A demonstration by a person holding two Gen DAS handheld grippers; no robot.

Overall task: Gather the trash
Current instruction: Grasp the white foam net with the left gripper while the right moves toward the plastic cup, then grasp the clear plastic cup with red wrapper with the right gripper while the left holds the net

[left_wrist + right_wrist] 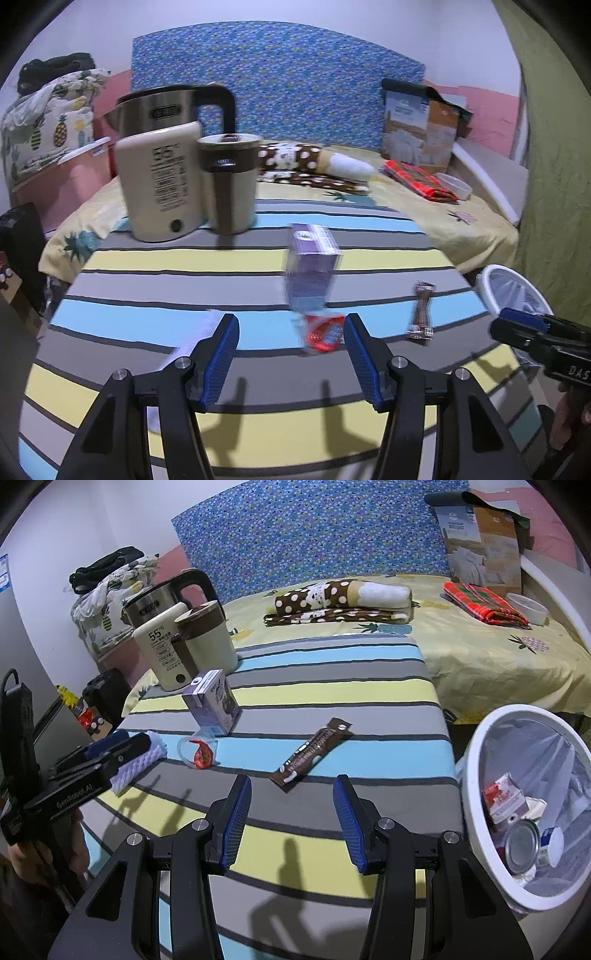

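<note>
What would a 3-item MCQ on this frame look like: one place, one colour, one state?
1. The brown sachet lies:
A. in the bin
B. on the striped cloth
C. on the kettle

2. The carton standing on the cloth is:
A. purple
B. green
C. orange

3. The right gripper is:
A. shut on the sachet
B. shut on nothing
C. open

Key: B, it lies flat on the striped cloth, outside the white bin; A, purple sides; C, blue pads apart with nothing between.

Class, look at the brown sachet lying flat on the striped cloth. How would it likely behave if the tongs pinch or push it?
The brown sachet looks thin and flat, so probably light and floppy, bending when lifted by one end. Its glossy wrapper may slip. Pushed, it would likely slide, not roll.
</note>
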